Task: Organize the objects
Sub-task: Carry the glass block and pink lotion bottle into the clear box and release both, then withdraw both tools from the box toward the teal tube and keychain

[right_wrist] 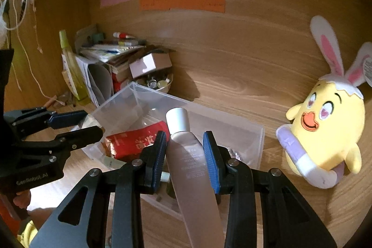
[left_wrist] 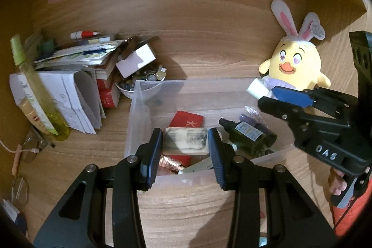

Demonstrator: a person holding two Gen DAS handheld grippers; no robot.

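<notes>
A clear plastic bin [left_wrist: 139, 113] [right_wrist: 244, 129] stands on the wooden desk. It holds a red packet [left_wrist: 187, 120] [right_wrist: 137, 141], a dark green bottle [left_wrist: 246, 134], a silvery box [left_wrist: 186, 141] and small items. My right gripper [right_wrist: 184, 150] is shut on a frosted pinkish tube with a white cap [right_wrist: 186, 155], held over the bin; it shows in the left wrist view [left_wrist: 269, 94] with the tube's cap [left_wrist: 257, 87]. My left gripper [left_wrist: 185, 156] is open and empty just above the bin's near wall; it shows in the right wrist view [right_wrist: 88, 124].
A yellow chick plush with bunny ears [left_wrist: 295, 62] [right_wrist: 325, 127] sits right of the bin. A pile of papers and books [left_wrist: 76, 76], a bowl of small items [left_wrist: 144, 80], a white box [left_wrist: 136, 59] and a yellow-green spray bottle [left_wrist: 34, 87] stand left. Glasses [left_wrist: 32, 150] lie near left.
</notes>
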